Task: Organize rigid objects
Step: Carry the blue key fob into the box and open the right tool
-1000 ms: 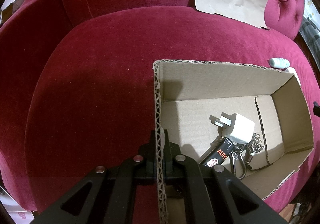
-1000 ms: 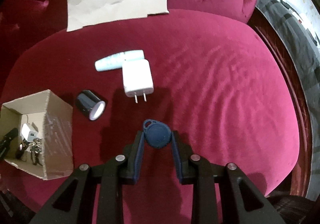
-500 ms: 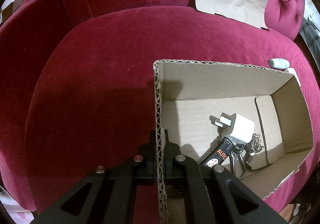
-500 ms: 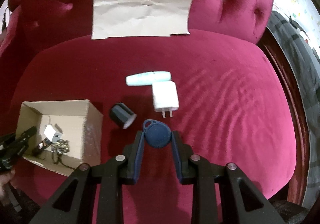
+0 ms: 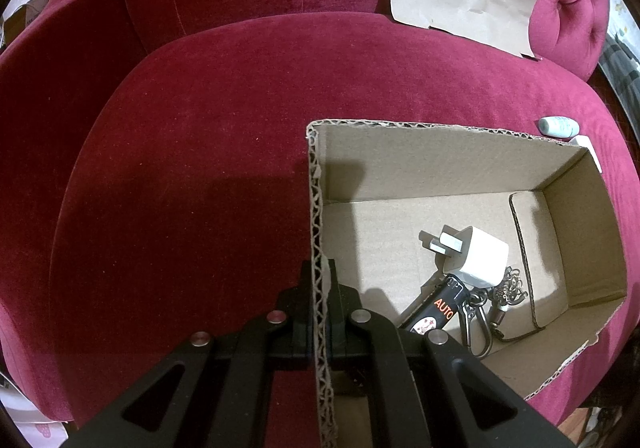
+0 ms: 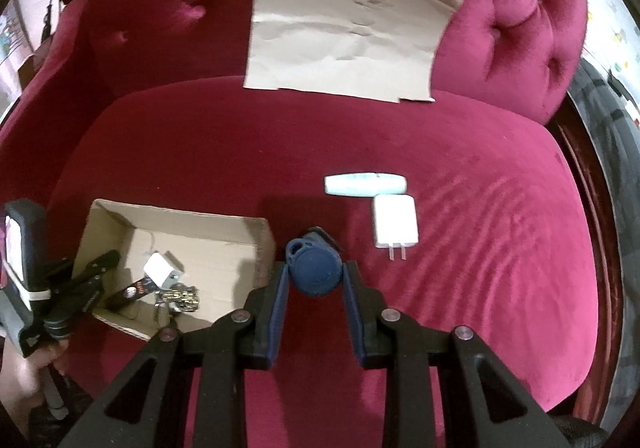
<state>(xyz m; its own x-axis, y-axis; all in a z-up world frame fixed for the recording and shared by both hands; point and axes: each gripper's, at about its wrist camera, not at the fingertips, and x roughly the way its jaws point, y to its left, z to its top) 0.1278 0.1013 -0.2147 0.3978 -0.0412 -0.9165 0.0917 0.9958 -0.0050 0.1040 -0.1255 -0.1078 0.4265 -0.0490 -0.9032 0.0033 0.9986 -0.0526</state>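
Observation:
My right gripper (image 6: 314, 276) is shut on a round dark-blue key fob (image 6: 316, 272) and holds it above the red sofa seat, just right of the open cardboard box (image 6: 260, 244). My left gripper (image 5: 320, 288) is shut on the box's left wall (image 5: 318, 232); it also shows in the right wrist view (image 6: 110, 262). Inside the box lie a white plug adapter (image 5: 478, 258), a black tag marked AUTO (image 5: 436, 308) and a key bunch (image 5: 492, 304). A white charger (image 6: 395, 221) and a pale blue tube (image 6: 365, 184) lie on the seat. A black cylinder (image 6: 322, 235) peeks out behind the fob.
A sheet of brown paper (image 6: 344, 43) leans against the tufted sofa back. The sofa's right arm (image 6: 520, 27) rises at the right. The seat's front edge falls away close to the box and grippers.
My right gripper has moved left with the fob toward the box, so the black cylinder is now mostly hidden behind the fob. The left gripper and box have stayed still.

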